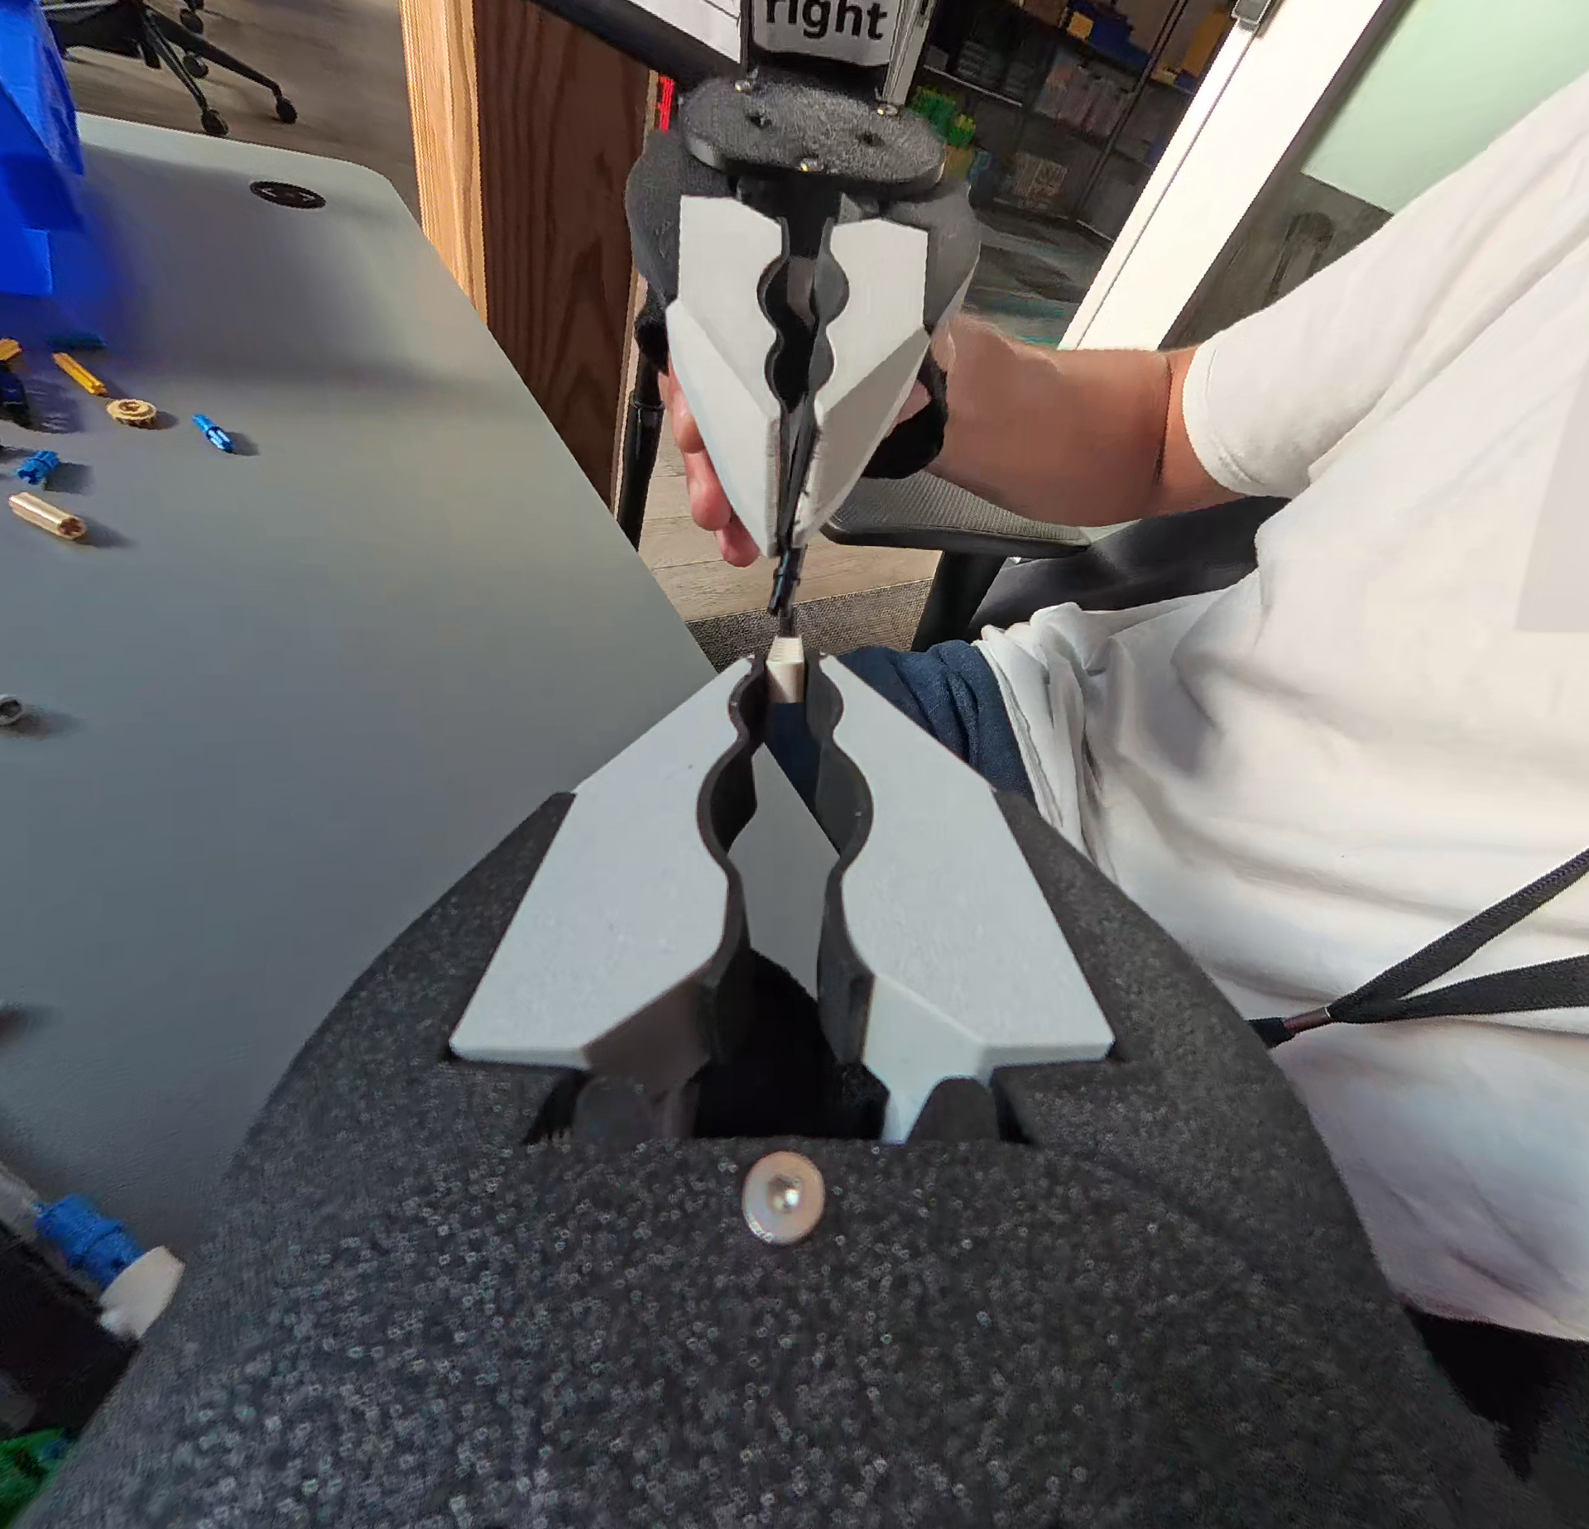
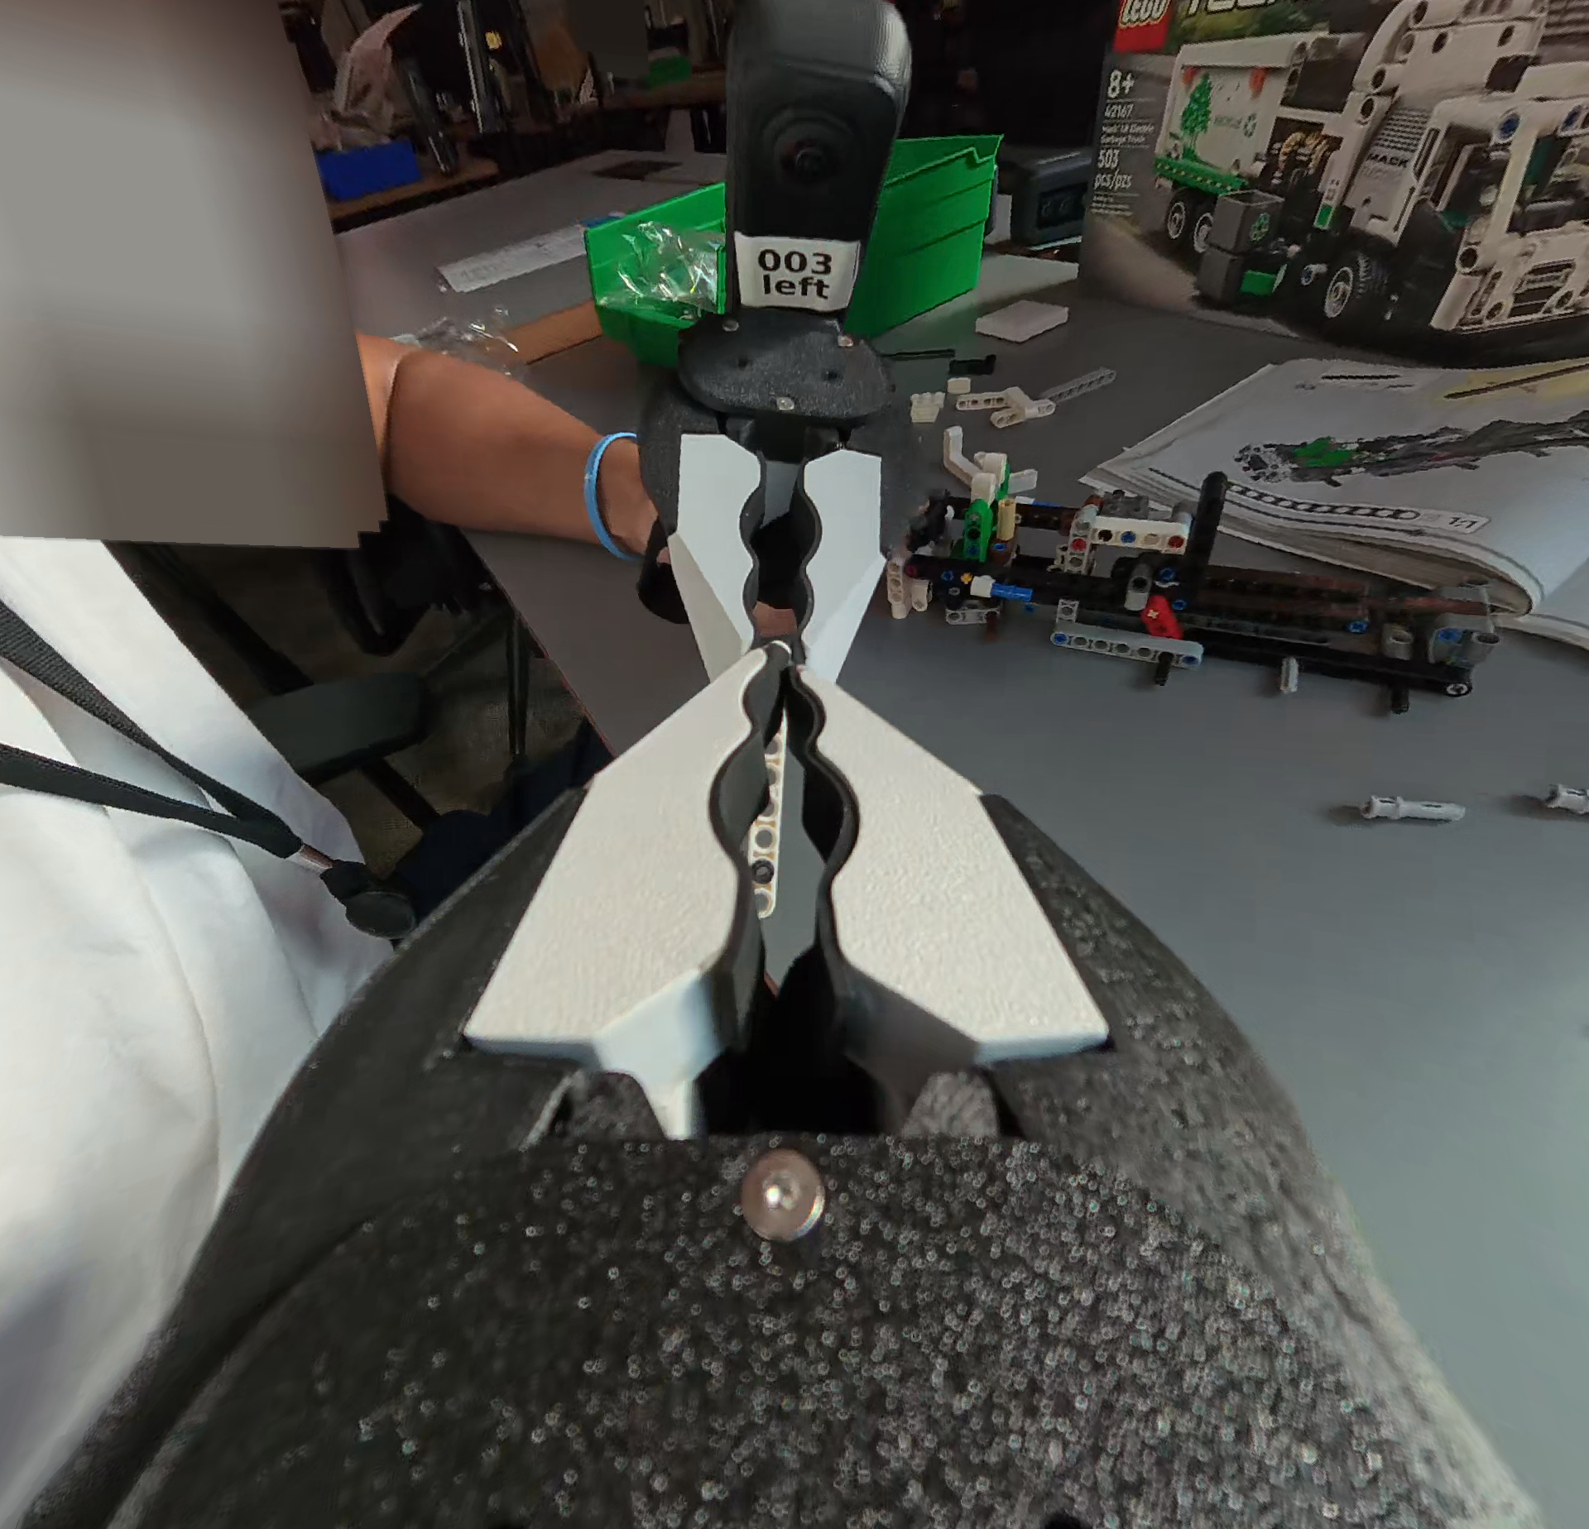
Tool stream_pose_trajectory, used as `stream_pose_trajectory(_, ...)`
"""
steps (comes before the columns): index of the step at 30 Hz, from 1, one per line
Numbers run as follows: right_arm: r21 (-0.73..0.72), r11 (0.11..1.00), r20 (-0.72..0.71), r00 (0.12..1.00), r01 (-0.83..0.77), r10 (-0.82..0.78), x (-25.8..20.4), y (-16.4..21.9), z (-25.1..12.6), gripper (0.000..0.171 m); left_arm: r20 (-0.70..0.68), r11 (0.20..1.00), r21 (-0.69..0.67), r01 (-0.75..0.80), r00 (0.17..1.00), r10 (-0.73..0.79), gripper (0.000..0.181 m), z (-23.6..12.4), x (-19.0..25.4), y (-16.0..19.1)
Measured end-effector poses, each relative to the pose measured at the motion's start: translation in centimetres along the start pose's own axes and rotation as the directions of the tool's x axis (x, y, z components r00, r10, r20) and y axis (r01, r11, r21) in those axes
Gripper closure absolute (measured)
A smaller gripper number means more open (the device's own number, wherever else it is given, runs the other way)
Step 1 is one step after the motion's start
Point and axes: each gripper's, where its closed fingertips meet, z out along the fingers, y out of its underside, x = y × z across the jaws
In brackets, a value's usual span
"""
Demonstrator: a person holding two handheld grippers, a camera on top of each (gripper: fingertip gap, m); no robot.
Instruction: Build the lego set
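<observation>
Left wrist view: my left tongs (image 1: 784,671) were clenched on a small tan piece (image 1: 786,669) at the tips, held past the edge of the grey table (image 1: 344,714), above my lap. My right tongs (image 1: 789,546) faced them tip to tip, gripping a thin black pin (image 1: 784,594) whose end sat just at the tan piece. Loose blue and gold bits (image 1: 129,411) lay on the table to the left. Right wrist view: right tongs (image 2: 784,658) pinched tight, a white holed beam (image 2: 768,834) showing through the gap behind them. The half-built truck frame (image 2: 1161,594) rested on the table beside the open booklet (image 2: 1341,465), the set box (image 2: 1341,138) and a green bin (image 2: 929,233) farther back.
</observation>
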Motion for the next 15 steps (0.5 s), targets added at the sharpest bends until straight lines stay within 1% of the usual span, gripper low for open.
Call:
stream_pose_trajectory(2, -0.003, 0.999, -0.009, 0.999, -0.036, 0.036, 0.2, 0.4, -0.3, 0.171, 0.015, 1.0, -0.014, -0.022, 1.0, 0.022, 0.176, 0.2, 0.0, 0.2)
stream_pose_trajectory(4, -0.045, 0.995, 0.027, 0.995, -0.093, 0.094, 0.0, 1.2, -0.2, 0.171, 0.046, 0.998, -0.025, -0.055, 0.997, 0.056, 0.176, 0.3, 0.0, 0.3)
stream_pose_trajectory(9, -0.103, 0.989, 0.041, 0.993, -0.106, 0.111, 0.1, 1.8, 0.0, 0.171, 0.109, 0.989, -0.068, -0.133, 0.984, 0.14, 0.176, 0.7, -0.2, 0.8)
stream_pose_trajectory(12, -0.108, 0.987, 0.084, 0.988, -0.117, 0.127, -0.3, 1.8, 0.2, 0.171, 0.135, 0.983, -0.086, -0.162, 0.976, 0.173, 0.175, 0.9, -0.4, 1.0)
stream_pose_trajectory(15, -0.112, 0.985, 0.079, 0.987, -0.128, 0.138, -0.1, 2.0, 0.3, 0.171, 0.148, 0.98, -0.098, -0.176, 0.971, 0.189, 0.175, 0.9, -0.5, 1.1)
